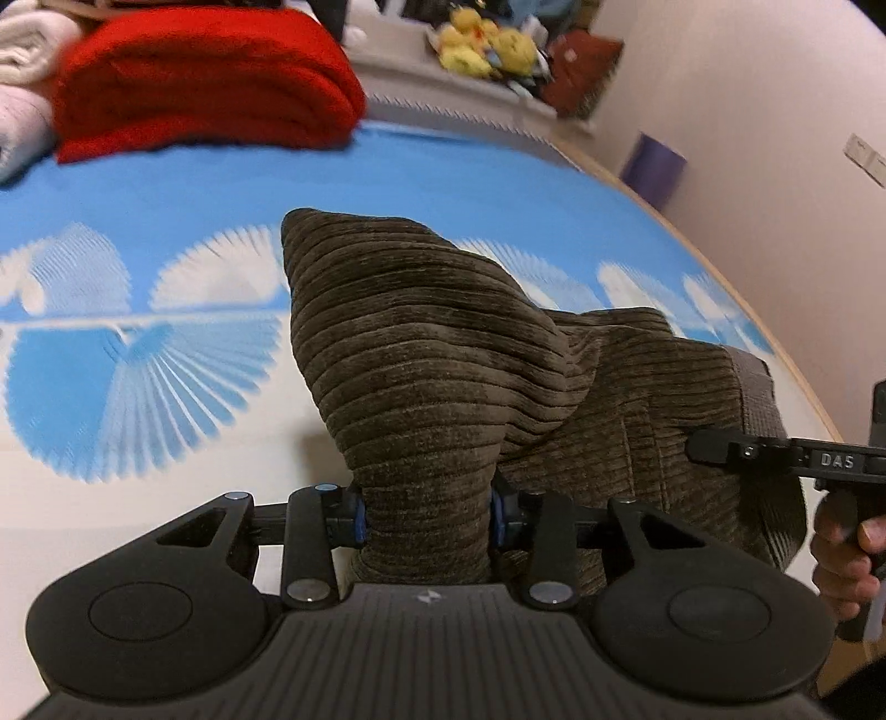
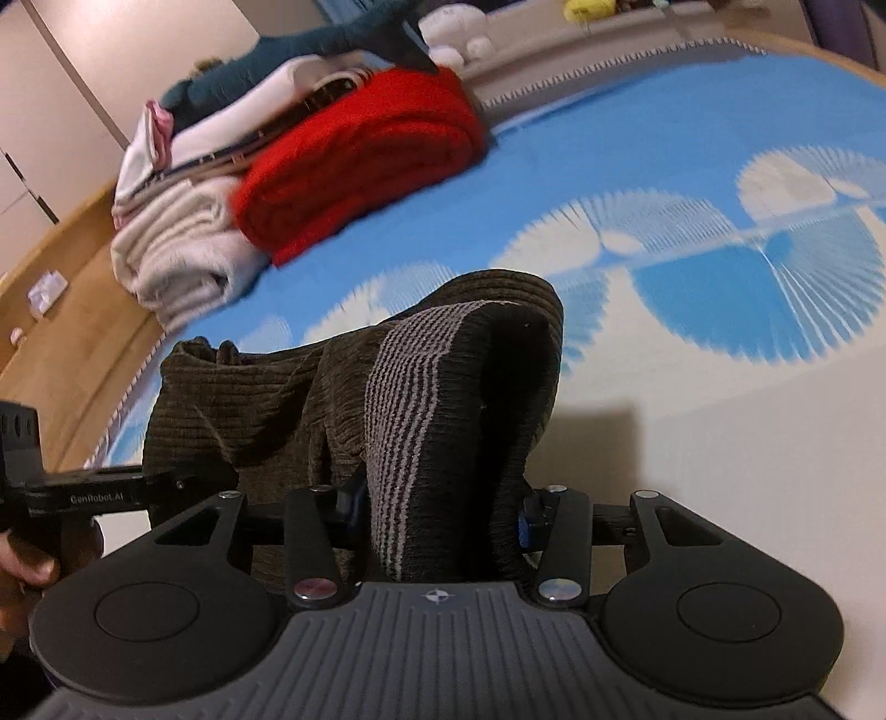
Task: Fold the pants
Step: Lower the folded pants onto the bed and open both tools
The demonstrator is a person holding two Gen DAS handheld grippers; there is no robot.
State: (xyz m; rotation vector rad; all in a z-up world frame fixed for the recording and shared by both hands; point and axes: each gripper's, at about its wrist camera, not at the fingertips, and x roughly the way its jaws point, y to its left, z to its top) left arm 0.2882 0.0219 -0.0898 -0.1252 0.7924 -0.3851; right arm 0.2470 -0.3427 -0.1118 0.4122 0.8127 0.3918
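Dark olive corduroy pants [image 1: 432,365] are lifted above a blue and white patterned bed cover [image 1: 166,232]. My left gripper [image 1: 426,515] is shut on a bunched fold of the pants. My right gripper [image 2: 443,515] is shut on another part of the pants [image 2: 454,399], where the striped grey inner waistband shows. The right gripper also shows at the right edge of the left wrist view [image 1: 714,446], touching the pants. The left gripper shows at the left edge of the right wrist view [image 2: 166,482].
A folded red blanket [image 1: 205,83] and folded pale clothes [image 2: 177,249] lie at the far side of the bed. Yellow plush toys [image 1: 482,44] sit on a ledge behind. A wooden bed edge [image 1: 775,332] runs along the right.
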